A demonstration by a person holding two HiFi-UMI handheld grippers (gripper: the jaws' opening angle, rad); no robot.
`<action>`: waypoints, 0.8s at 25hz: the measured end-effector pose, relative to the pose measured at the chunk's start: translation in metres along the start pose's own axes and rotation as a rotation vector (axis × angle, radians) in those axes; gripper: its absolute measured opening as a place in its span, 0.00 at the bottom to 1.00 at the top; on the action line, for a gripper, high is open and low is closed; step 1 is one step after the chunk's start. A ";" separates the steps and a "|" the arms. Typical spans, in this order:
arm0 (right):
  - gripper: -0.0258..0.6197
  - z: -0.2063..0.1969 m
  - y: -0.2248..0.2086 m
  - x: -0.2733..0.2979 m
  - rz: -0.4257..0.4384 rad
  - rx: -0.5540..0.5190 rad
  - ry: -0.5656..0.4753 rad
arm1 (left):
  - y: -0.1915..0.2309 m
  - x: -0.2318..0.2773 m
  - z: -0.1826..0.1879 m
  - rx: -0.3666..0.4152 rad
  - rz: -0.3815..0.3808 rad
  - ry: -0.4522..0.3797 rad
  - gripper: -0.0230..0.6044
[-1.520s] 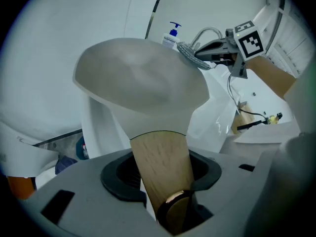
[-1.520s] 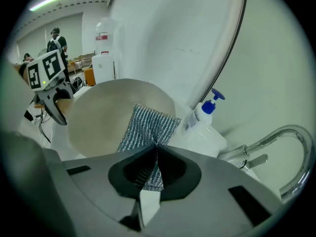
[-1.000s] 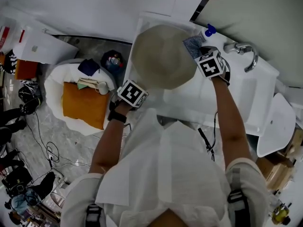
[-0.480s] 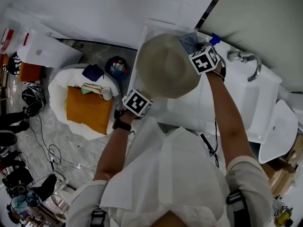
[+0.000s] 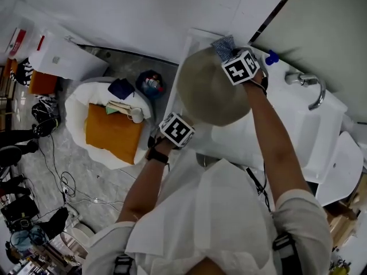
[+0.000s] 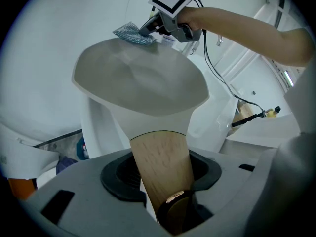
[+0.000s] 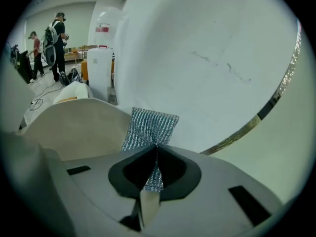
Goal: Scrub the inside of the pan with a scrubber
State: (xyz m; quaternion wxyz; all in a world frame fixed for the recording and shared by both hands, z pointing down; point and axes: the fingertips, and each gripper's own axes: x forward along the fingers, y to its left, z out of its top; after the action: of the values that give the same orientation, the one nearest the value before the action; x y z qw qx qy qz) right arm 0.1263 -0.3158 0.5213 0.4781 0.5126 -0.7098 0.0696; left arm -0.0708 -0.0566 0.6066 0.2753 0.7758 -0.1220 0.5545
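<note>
A cream pan (image 5: 212, 90) hangs tilted over the white sink (image 5: 275, 125). Its wooden handle (image 6: 163, 167) sits between the jaws of my left gripper (image 6: 160, 174), which is shut on it at the pan's near edge (image 5: 182, 125). My right gripper (image 5: 230, 53) is shut on a silver-blue mesh scrubber (image 5: 223, 43) at the pan's far rim. In the left gripper view the scrubber (image 6: 132, 33) lies on the rim of the pan (image 6: 140, 88). The right gripper view shows the scrubber (image 7: 148, 130) sticking out of the closed jaws (image 7: 155, 154) beside the pan (image 7: 79, 127).
A faucet (image 5: 312, 87) and a blue-capped bottle (image 5: 272, 57) stand at the sink's far side. Left of the sink sit a dark bin (image 5: 150, 83) and a white tub with an orange cloth (image 5: 112, 130). Cables lie on the floor. People (image 7: 58, 38) stand far off.
My right gripper has carried the scrubber leftward along the pan's far rim. The left gripper has kept its hold on the handle.
</note>
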 end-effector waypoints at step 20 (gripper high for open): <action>0.07 0.078 0.117 0.004 0.234 -0.009 -0.143 | 0.004 0.001 0.005 0.026 -0.004 -0.029 0.38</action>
State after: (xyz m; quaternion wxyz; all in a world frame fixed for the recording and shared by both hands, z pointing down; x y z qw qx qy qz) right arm -0.0135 -0.3097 0.5285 0.4172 0.4277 -0.7974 0.0848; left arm -0.0684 -0.0629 0.6075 0.2648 0.7873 -0.1172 0.5443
